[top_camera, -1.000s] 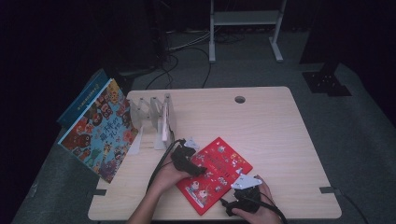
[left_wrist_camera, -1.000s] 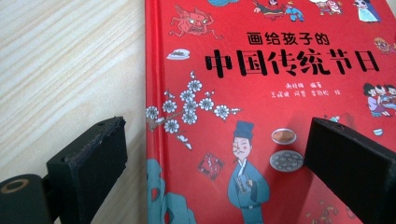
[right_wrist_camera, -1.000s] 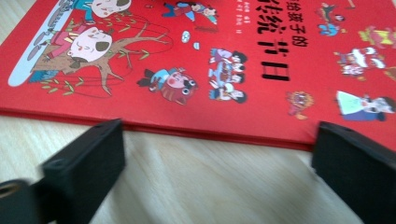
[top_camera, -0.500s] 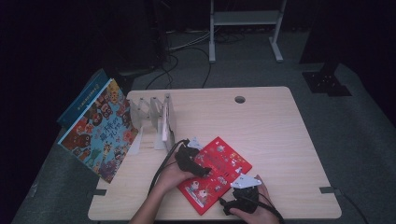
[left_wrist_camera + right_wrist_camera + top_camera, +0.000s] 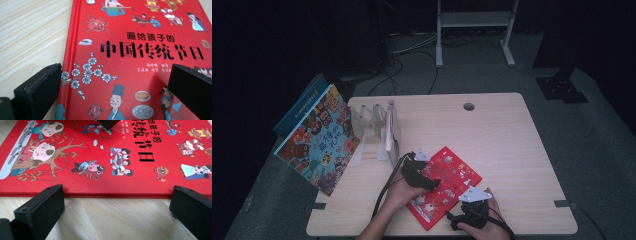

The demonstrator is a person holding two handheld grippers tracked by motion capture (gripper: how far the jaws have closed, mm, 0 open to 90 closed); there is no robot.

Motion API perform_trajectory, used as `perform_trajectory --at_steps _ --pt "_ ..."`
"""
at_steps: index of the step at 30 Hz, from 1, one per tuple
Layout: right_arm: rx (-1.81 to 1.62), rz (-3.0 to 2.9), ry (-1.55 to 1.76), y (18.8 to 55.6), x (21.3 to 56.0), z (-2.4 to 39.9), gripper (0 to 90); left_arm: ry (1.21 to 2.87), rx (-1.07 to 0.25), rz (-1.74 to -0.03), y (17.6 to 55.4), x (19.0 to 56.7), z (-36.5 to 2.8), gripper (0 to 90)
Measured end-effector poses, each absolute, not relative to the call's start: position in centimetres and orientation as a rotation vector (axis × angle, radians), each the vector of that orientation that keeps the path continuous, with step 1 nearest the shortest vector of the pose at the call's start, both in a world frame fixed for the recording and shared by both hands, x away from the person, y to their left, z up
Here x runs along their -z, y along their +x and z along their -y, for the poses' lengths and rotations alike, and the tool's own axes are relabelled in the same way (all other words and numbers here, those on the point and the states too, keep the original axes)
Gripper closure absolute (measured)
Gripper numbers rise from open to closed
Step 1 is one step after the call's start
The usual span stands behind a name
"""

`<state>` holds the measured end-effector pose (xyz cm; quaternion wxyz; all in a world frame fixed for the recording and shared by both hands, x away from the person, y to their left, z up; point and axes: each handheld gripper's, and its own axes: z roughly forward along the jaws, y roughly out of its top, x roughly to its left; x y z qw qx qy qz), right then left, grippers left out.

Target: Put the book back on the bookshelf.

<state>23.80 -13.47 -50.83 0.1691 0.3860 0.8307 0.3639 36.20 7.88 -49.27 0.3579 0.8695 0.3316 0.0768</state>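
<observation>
The red book [image 5: 443, 186] lies flat near the table's [image 5: 512, 150] near edge. Both grippers stand wide open, holding nothing: the left gripper [image 5: 432, 182] over its cover, the right gripper [image 5: 452, 219] at its near edge. A pickup seems pending; next, close on an edge.

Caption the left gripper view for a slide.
Left gripper hovers open over the red picture book lying flat on the wooden table.

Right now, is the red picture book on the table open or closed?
Closed. The red book lies flat on the table, front cover up: the left gripper view shows its whole titled cover, with no pages spread.
</observation>
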Motion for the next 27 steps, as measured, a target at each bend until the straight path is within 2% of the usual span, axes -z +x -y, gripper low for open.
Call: perform_trajectory --at_steps 27 --pt "-1.033 -2.363 1.101 23.86 50.80 13.40 0.0 2.283 -0.165 -0.853 36.57 48.83 -7.70 0.0"
